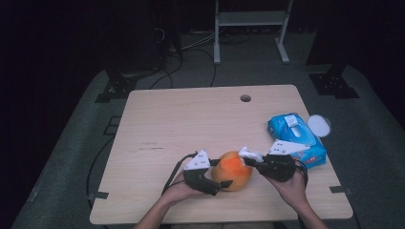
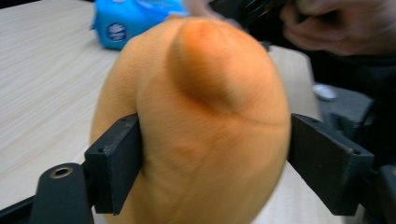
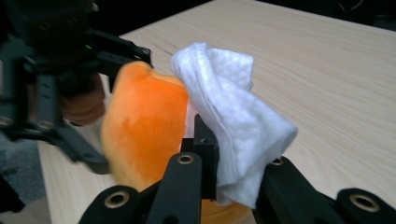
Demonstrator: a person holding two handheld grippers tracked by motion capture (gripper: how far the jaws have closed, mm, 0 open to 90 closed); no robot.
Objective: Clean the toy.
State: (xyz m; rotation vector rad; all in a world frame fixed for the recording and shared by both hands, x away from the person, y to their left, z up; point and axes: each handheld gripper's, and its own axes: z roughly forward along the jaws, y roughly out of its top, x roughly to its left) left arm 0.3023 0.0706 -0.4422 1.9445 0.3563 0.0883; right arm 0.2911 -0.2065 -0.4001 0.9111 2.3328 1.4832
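Note:
An orange plush toy [image 1: 234, 171] lies near the front edge of the wooden table [image 1: 191, 119]. My left gripper [image 1: 220, 173] comes at it from the left. In the left gripper view both black jaws of the left gripper [image 2: 212, 149] press on the sides of the plush toy [image 2: 210, 93]. My right gripper [image 1: 251, 162] reaches in from the right, shut on a crumpled white wipe [image 1: 249, 153]. In the right gripper view the wipe [image 3: 233, 116] is pinched in the right gripper [image 3: 238, 156] and rests against the top of the plush toy [image 3: 144, 126].
A blue pack of wet wipes [image 1: 296, 138] lies just behind my right hand, with a white round lid [image 1: 319, 125] beside it at the table's right edge. A cable hole [image 1: 245, 98] sits near the far edge. A metal frame stands on the floor beyond.

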